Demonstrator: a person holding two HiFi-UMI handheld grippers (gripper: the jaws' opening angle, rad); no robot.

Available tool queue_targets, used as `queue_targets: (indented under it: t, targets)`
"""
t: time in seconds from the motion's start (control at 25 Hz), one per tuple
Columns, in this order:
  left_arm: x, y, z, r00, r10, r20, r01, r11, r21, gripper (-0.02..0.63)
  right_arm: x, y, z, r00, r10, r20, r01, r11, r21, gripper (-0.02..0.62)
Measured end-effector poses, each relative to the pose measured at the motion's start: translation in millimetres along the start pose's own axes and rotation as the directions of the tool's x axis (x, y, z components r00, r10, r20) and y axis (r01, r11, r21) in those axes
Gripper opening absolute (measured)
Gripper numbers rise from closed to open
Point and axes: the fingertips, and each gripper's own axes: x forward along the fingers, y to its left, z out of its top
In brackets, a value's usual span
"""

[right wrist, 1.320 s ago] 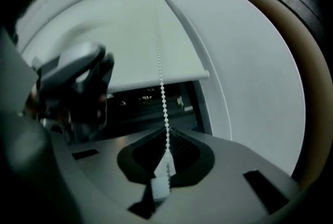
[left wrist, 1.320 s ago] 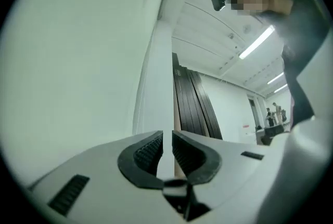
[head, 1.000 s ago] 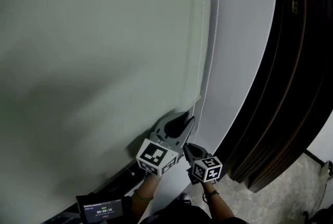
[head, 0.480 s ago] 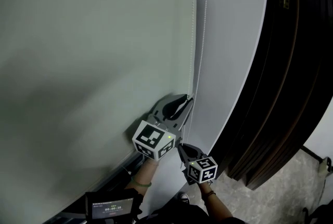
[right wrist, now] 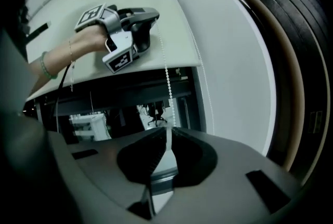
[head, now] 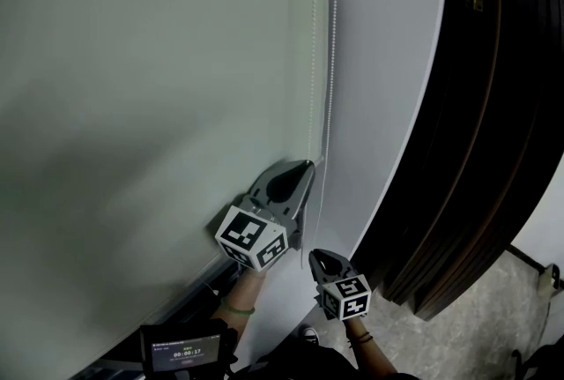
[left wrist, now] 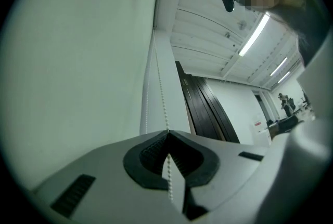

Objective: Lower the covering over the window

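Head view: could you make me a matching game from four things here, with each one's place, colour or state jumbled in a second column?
Things:
1. left claw
2. right claw
3. blind
4. stacked panels

Descriptions:
A. dark brown, at the far right
B. shut on the bead chain, the lower grip
C. pale, fills the left side
D. shut on the bead chain, the upper grip

Pairs: 1-D, 2-B, 3-C, 4-A
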Motion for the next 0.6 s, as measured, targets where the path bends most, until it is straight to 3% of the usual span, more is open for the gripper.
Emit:
queue_targets:
  t: [0.28, 0.44, 0.6]
  targets:
    - [-2, 1, 0, 0.999, 0.016, 0.029, -0.016, 1.0, 0.023, 0.003, -31, -18, 62, 0.988, -0.005, 0.155, -0.009, 0.996, 0.085, 0.021]
    - [-5, -2, -40, 0.995, 0.015, -0.097, -0.012, 0.999, 0.03, 0.003, -45, -24, 103, 0.973, -0.006, 0.232, -0.015, 0.996, 0.089, 0.021]
    - [-28, -4, -99, 0.983, 0.037, -0.18, -0.05, 0.996, -0.072, 0.002, -56, -21, 133, 0.96, 0.016, 0.28, -0.038, 0.997, 0.072, 0.021]
